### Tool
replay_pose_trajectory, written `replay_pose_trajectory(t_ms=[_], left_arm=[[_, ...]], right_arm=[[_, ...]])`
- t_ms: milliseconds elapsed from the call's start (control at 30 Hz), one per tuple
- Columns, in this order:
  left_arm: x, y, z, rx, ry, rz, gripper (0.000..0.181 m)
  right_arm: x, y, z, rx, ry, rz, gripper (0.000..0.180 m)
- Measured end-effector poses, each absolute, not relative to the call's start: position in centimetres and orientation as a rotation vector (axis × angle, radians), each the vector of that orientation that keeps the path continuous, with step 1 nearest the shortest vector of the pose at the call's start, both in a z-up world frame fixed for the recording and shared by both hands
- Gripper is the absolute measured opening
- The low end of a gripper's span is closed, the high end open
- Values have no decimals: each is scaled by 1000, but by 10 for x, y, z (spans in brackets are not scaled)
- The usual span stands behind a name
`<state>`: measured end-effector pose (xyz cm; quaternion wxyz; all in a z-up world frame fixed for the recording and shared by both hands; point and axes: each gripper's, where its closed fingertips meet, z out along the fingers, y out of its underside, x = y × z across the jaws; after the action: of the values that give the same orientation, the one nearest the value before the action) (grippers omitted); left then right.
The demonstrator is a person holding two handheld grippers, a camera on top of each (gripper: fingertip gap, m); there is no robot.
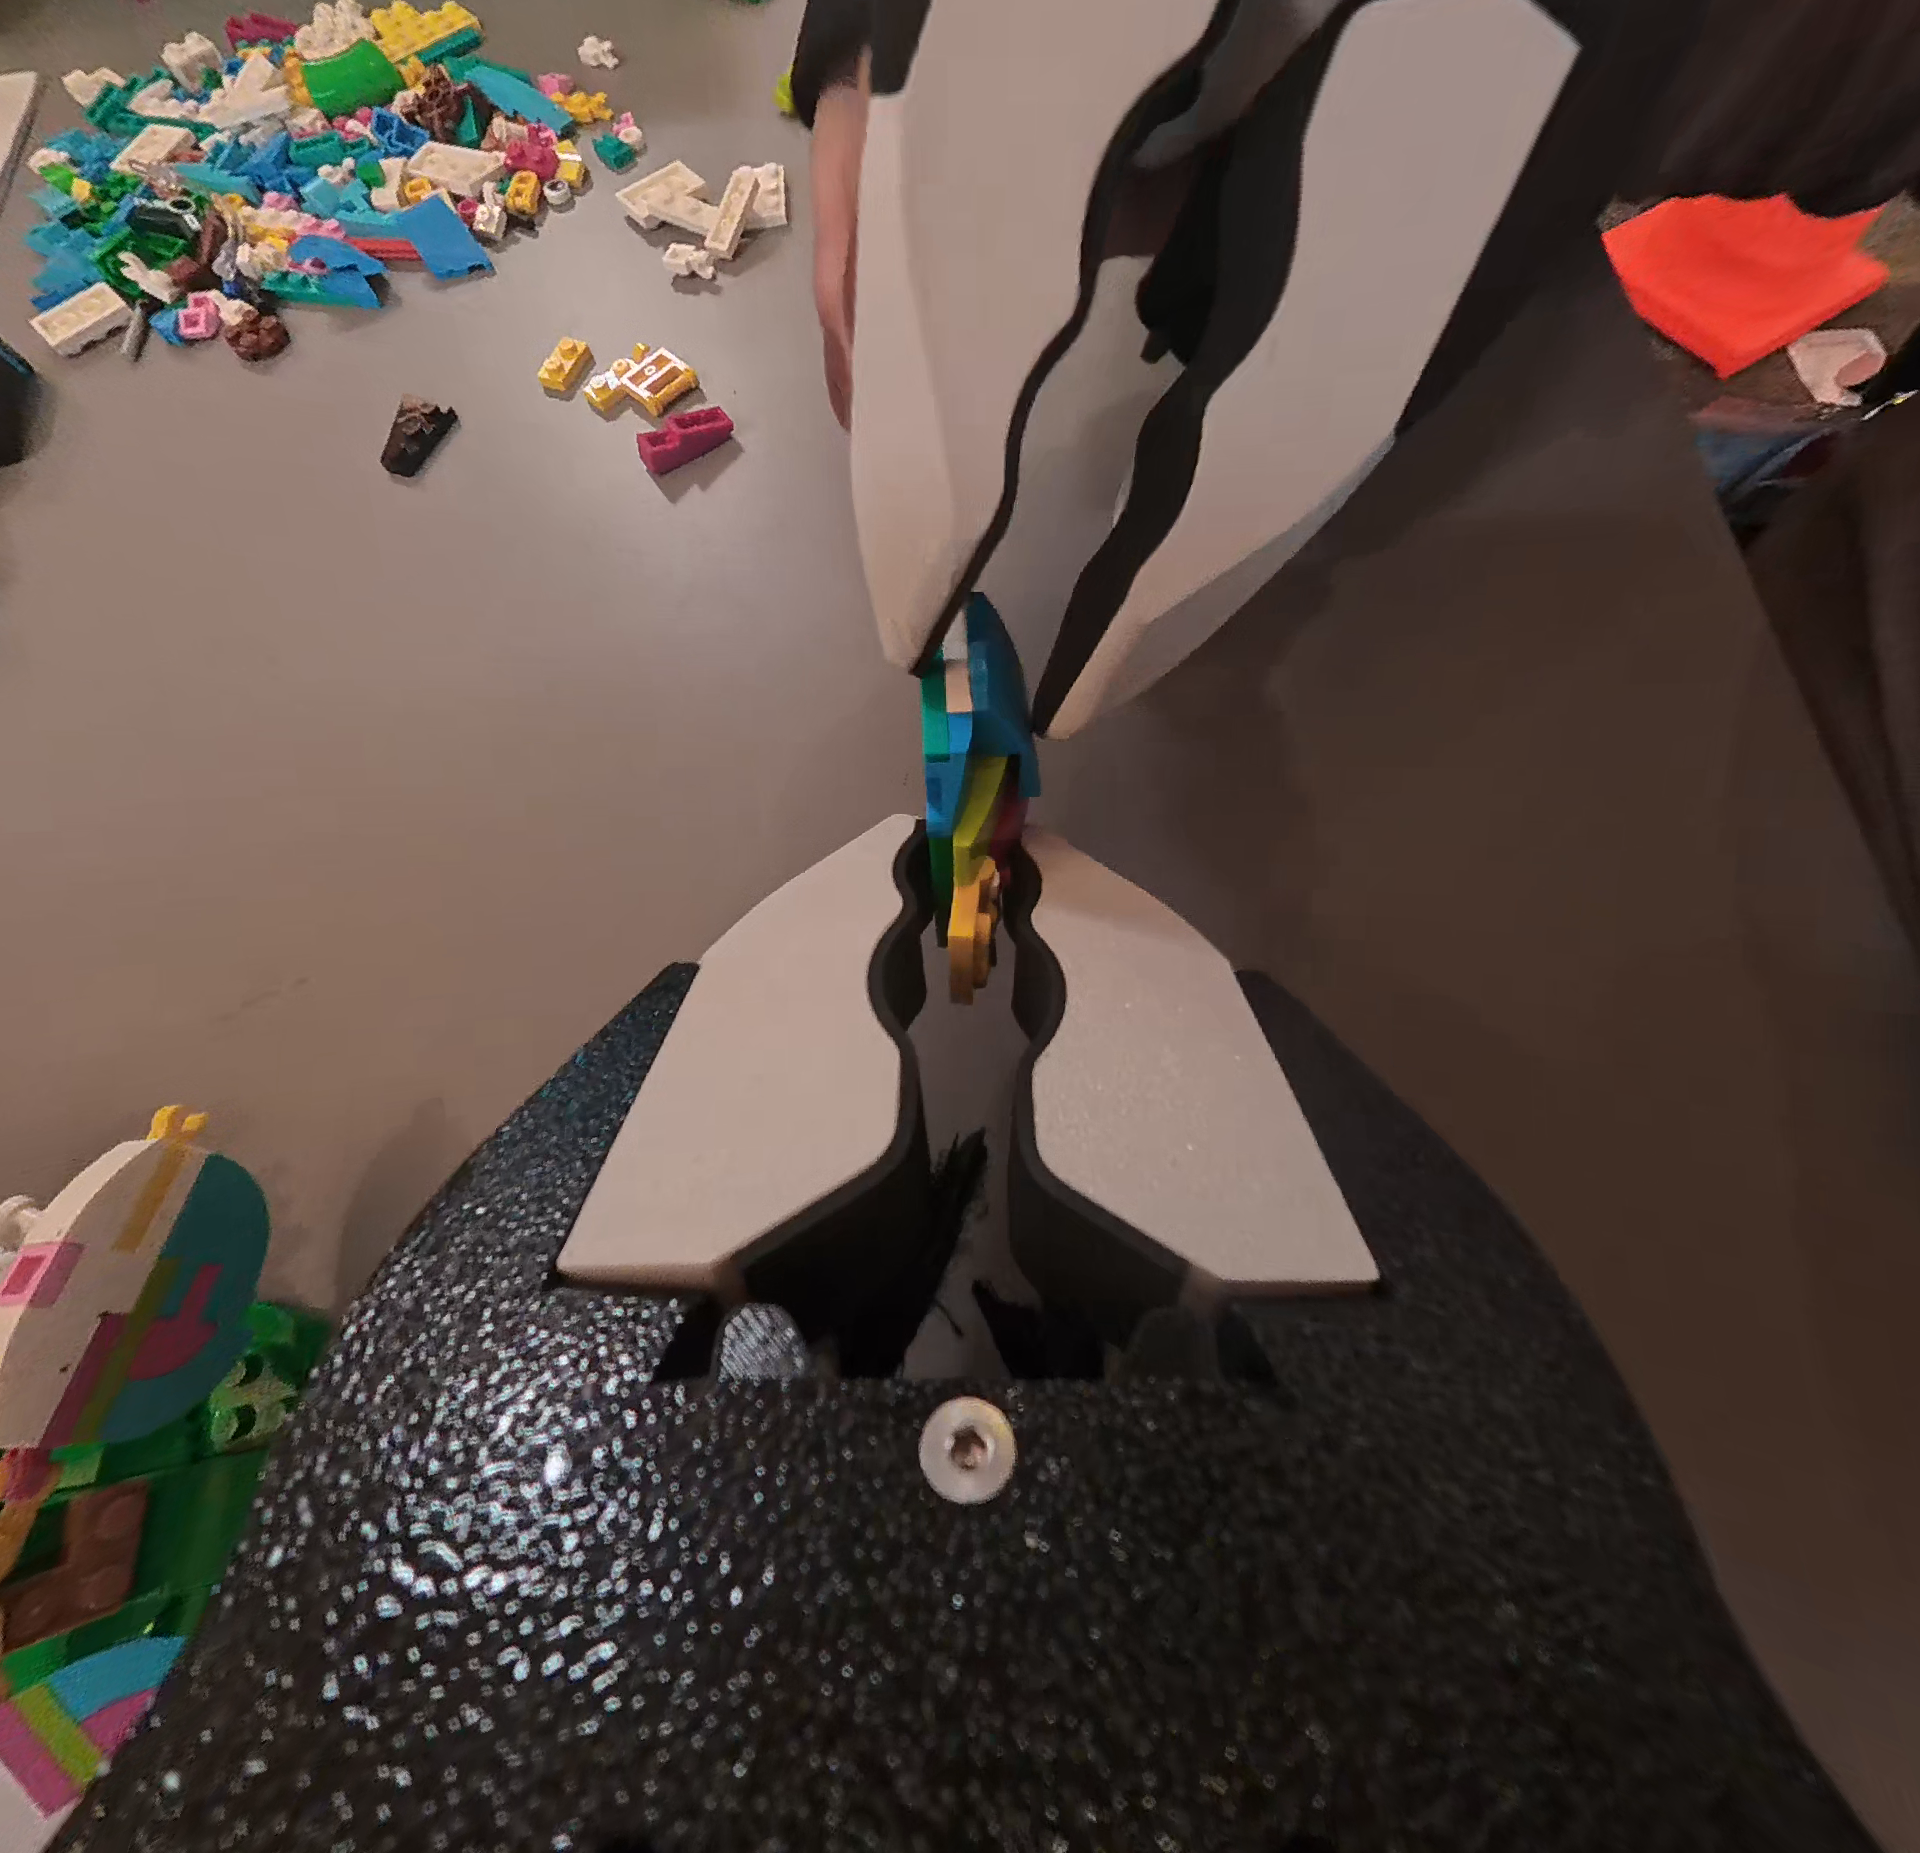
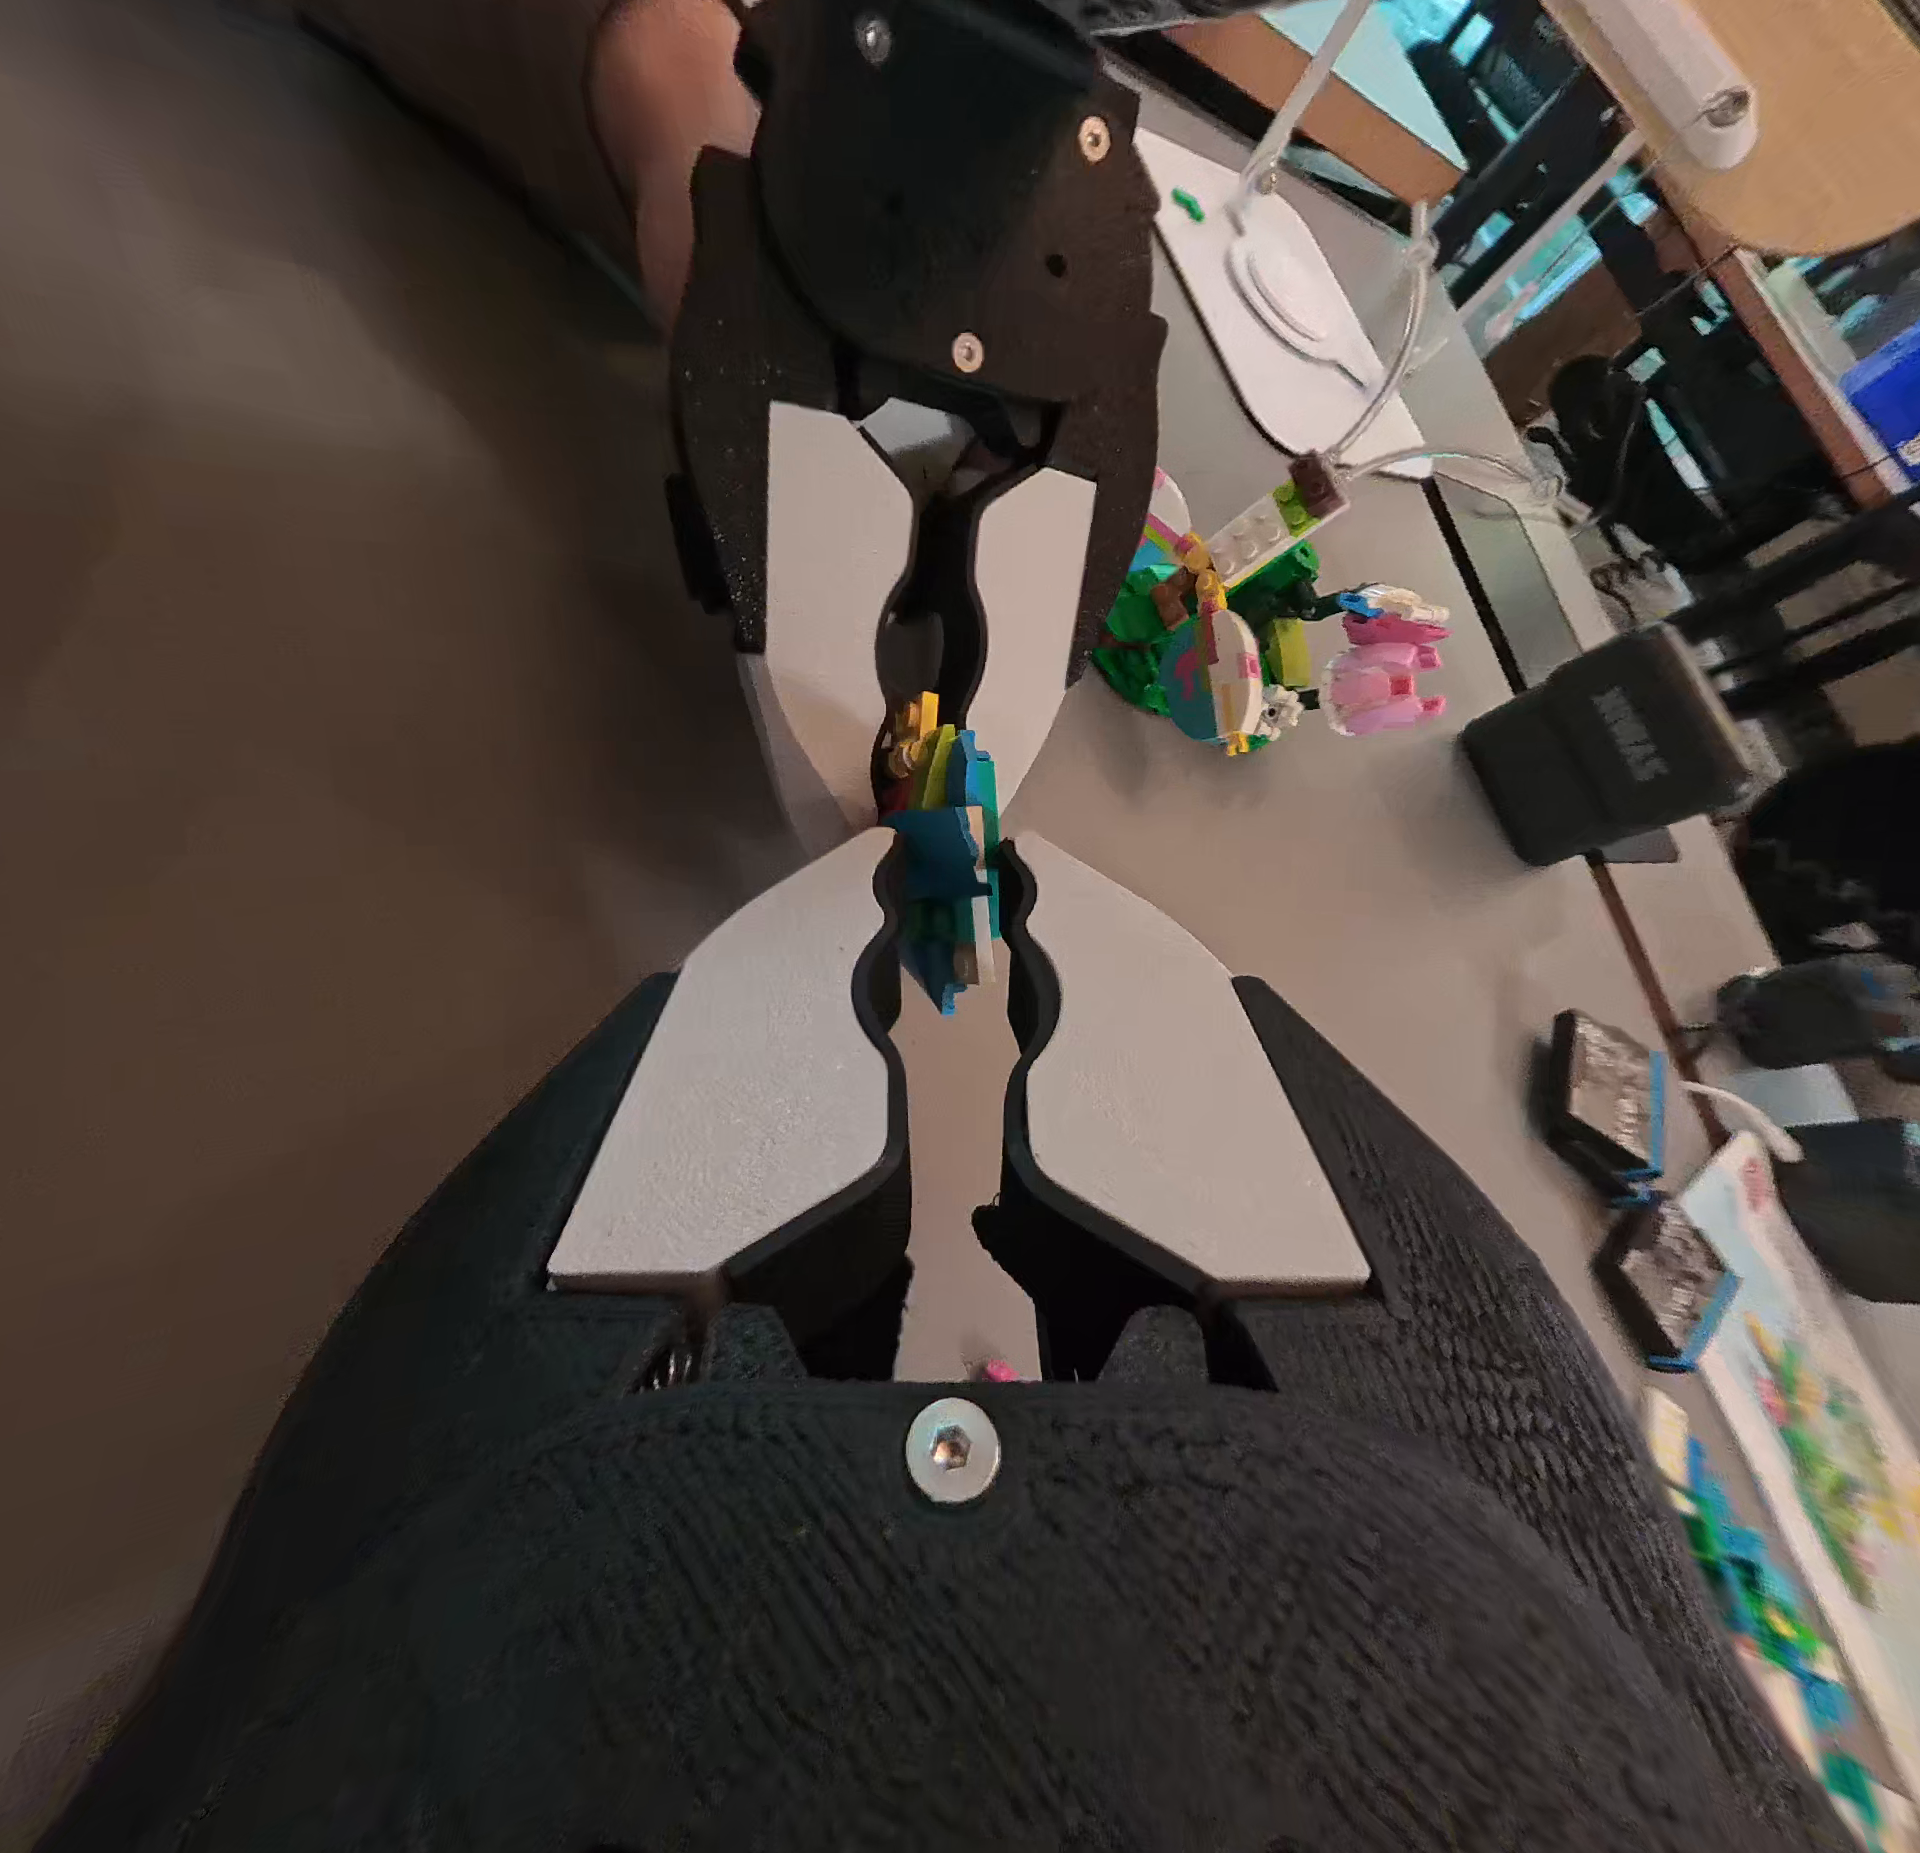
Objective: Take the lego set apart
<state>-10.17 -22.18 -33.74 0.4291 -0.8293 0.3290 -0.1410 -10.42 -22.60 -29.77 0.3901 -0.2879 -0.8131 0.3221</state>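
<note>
A small lego chunk [image 1: 977, 764] of blue, teal, green and yellow layers is held in the air between both grippers. My left gripper [image 1: 971, 853] is shut on its yellow and green end. My right gripper [image 2: 945, 863] is shut on its blue and teal end [image 2: 940, 868]. The right gripper also shows in the left wrist view [image 1: 977, 697], coming in from above. The left gripper shows in the right wrist view [image 2: 925, 754], opposite mine. The rest of the lego set [image 2: 1216, 640] stands on the grey table [image 1: 364, 764], also at the lower left in the left wrist view [image 1: 114, 1388].
A pile of loose lego pieces [image 1: 281, 162] lies at the far left, with a few stray pieces [image 1: 634, 390] nearer. A pink lego flower [image 2: 1382, 660], a black box [image 2: 1600, 754], booklets [image 2: 1797, 1440] and a white lamp base [image 2: 1299, 297] sit on the table. An orange cloth [image 1: 1745, 276] lies right. The grippers are tip to tip, or close to it.
</note>
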Motion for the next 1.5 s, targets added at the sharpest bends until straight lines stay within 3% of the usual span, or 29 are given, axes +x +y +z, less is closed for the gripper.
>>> replay_pose_trajectory(t_ms=[200,300,500,700,1067,1500], left_arm=[[-101,-224,-342,-2121,741,-466,12],[-91,-225,-337,-2108,696,-588,12],[-110,-218,-338,-2103,680,-435,12],[-111,-216,-341,-2071,738,-329,12],[-112,-215,-342,-2025,831,-195,12],[-100,-224,-343,-2081,746,-528,12]], right_arm=[[-107,-227,-292,-630,-1998,688,0],[-108,-234,-293,-577,-2005,671,0],[-112,-226,-290,-780,-1967,835,0],[-110,-219,-299,-827,-2006,802,19],[-109,-220,-303,-785,-2042,778,9],[-112,-226,-293,-388,-1921,501,0]])
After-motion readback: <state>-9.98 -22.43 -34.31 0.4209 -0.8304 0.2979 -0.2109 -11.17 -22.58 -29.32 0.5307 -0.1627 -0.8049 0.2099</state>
